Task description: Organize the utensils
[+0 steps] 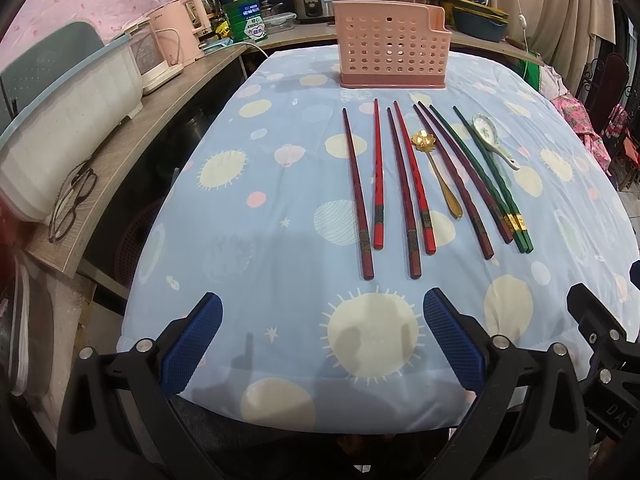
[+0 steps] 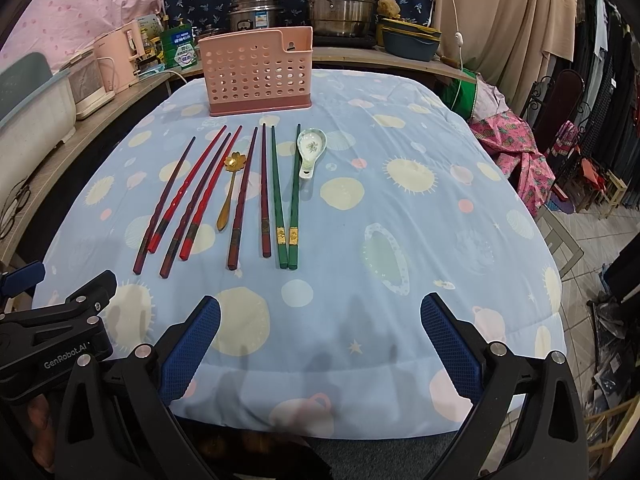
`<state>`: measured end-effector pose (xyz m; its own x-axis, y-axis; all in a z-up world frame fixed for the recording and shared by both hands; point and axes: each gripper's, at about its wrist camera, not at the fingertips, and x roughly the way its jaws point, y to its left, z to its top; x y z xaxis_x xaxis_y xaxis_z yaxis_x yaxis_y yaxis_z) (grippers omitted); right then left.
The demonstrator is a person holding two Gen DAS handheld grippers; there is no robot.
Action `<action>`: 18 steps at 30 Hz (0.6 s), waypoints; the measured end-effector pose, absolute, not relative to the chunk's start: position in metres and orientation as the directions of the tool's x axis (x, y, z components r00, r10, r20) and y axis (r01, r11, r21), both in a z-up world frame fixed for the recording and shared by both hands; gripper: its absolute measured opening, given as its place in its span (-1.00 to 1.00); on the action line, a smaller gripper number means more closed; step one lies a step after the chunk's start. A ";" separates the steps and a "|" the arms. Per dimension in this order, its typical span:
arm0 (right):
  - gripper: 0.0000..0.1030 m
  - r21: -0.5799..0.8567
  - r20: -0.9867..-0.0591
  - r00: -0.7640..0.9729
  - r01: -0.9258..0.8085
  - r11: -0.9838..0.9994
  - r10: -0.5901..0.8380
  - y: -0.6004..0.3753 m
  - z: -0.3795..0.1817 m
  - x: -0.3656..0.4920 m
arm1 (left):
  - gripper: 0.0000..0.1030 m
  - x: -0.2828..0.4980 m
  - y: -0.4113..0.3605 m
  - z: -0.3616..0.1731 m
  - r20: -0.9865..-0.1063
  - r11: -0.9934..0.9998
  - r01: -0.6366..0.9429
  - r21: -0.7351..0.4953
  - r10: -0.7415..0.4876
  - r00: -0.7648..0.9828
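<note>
A pink perforated utensil holder (image 1: pixel 392 46) (image 2: pixel 258 76) stands at the far side of the blue patterned tablecloth (image 1: pixel 280 240) (image 2: pixel 400 240). In front of it lie several red and dark chopsticks (image 1: pixel 378 176) (image 2: pixel 192 196), a green pair (image 1: pixel 488 180) (image 2: pixel 286 200), a gold flower spoon (image 1: pixel 438 176) (image 2: pixel 229 192) and a white ceramic spoon (image 1: pixel 490 136) (image 2: pixel 310 150). My left gripper (image 1: pixel 322 316) is open and empty near the table's front edge. My right gripper (image 2: pixel 320 316) is open and empty beside it, to the right.
A wooden counter on the left holds a white tub (image 1: pixel 60 128), a pink kettle (image 1: pixel 176 36) and glasses (image 1: pixel 74 200). Pots (image 2: pixel 340 0) and boxes stand behind the table. Clothes and a chair (image 2: pixel 560 120) are on the right.
</note>
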<state>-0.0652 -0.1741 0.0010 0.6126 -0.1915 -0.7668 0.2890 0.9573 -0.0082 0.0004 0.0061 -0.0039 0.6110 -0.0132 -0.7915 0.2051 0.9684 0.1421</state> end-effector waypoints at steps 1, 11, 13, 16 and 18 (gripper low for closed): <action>0.87 -0.008 -0.768 0.612 0.289 0.957 -0.191 -0.172 0.000 -0.065 | 0.87 0.001 0.006 -0.004 -0.792 0.968 0.205 0.142 -0.013 0.611; 0.87 -0.008 -0.768 0.612 0.288 0.958 -0.190 -0.171 -0.001 -0.065 | 0.87 -0.001 0.008 -0.006 -0.792 0.969 0.203 0.139 -0.015 0.611; 0.87 -0.008 -0.768 0.612 0.288 0.958 -0.190 -0.171 -0.001 -0.064 | 0.86 -0.001 0.007 -0.005 -0.792 0.970 0.202 0.138 -0.015 0.610; 0.87 -0.008 -0.768 0.612 0.288 0.958 -0.190 -0.172 -0.001 -0.064 | 0.87 -0.001 0.007 -0.005 -0.792 0.970 0.203 0.138 -0.015 0.611; 0.87 -0.008 -0.768 0.612 0.288 0.958 -0.190 -0.172 -0.001 -0.064 | 0.87 -0.001 0.007 -0.005 -0.792 0.970 0.202 0.138 -0.015 0.610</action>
